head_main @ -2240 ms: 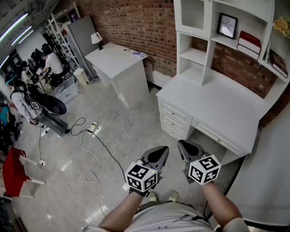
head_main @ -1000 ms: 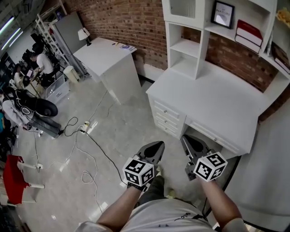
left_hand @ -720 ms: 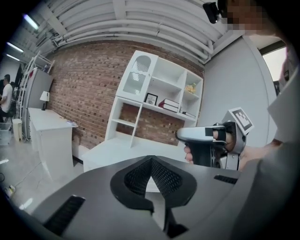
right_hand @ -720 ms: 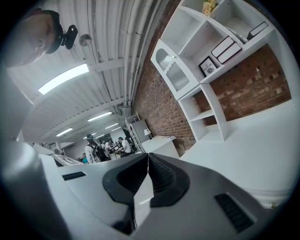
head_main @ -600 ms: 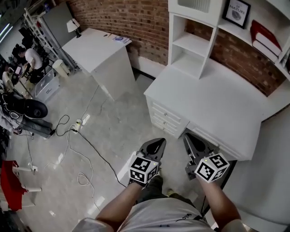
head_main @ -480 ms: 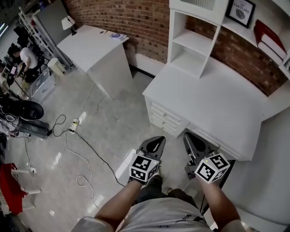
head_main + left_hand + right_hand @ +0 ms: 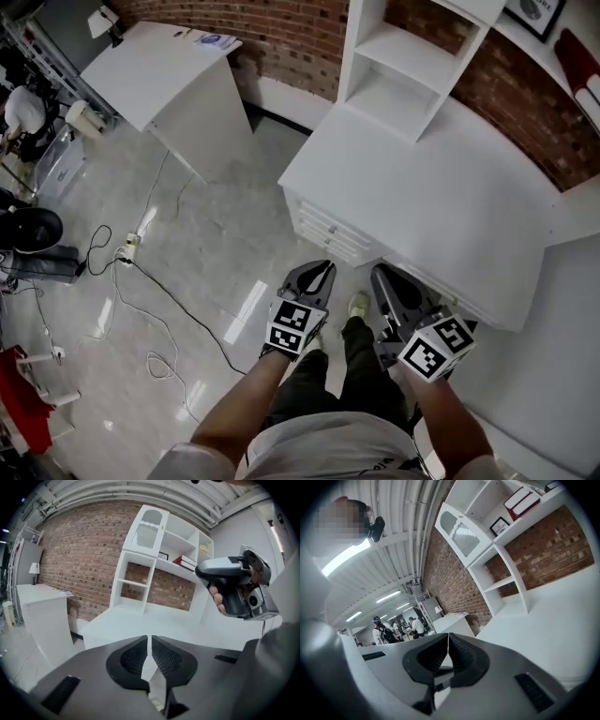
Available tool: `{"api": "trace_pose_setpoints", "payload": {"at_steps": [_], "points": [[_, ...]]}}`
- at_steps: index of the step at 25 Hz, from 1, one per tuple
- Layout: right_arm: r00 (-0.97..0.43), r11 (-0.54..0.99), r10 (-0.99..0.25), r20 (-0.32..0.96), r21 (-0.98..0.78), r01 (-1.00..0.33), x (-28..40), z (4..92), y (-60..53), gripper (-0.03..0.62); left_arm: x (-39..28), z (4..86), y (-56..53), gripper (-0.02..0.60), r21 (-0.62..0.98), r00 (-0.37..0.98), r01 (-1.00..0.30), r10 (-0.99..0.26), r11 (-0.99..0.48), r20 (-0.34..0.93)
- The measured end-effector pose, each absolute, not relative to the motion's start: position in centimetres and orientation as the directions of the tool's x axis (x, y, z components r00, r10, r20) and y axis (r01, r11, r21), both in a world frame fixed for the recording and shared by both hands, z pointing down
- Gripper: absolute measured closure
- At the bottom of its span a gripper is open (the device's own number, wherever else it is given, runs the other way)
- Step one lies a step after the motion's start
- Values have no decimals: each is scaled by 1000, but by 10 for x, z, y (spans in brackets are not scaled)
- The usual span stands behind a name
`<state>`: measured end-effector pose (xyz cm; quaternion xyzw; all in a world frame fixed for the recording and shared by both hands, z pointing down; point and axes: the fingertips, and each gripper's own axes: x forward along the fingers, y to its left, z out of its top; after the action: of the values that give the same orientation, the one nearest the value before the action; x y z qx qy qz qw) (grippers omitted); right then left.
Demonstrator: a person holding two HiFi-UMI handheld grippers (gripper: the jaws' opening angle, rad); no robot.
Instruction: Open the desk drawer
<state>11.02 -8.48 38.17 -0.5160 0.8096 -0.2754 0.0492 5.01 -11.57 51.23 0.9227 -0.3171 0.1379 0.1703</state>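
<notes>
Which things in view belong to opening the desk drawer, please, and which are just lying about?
For the job: desk, its drawers, left gripper, right gripper, both shut and empty.

Lying about: side table, floor cables, power strip, shelf unit, framed picture.

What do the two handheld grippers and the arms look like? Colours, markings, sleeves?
The left gripper and right gripper match: dark grey bodies and leaf-shaped jaws lined with black ribbed pads. Each carries a white cube printed with black square markers. No cables are visible. The forearms are bare, with no sleeves in view. The person wears a light top and dark trousers.
</notes>
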Motion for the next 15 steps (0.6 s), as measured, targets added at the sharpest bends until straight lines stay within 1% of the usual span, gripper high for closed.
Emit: {"api": "trace_pose_setpoints", "payload": {"at_steps": [1, 4, 6, 11, 15], "points": [[-465, 314, -861, 207, -503, -805, 113, 386, -92, 576, 53, 523, -122, 558, 228, 754, -638, -537, -736, 377], [-482, 323, -851, 208, -517, -793, 122, 399, -115, 576, 61, 552, -143, 507, 220, 730, -662, -549, -717, 406], [-498, 334, -842, 208, -523, -784, 129, 409, -131, 576, 67, 573, -158, 486, 209, 713, -678, -563, -704, 419], [-544, 370, -815, 198, -545, -752, 144, 431, -173, 576, 78, 635, -191, 463, 191, 664, -721, -584, -666, 467], [-597, 397, -777, 201, -579, -712, 146, 446, -203, 576, 82, 681, -212, 463, 191, 617, -756, -584, -626, 527]]}}
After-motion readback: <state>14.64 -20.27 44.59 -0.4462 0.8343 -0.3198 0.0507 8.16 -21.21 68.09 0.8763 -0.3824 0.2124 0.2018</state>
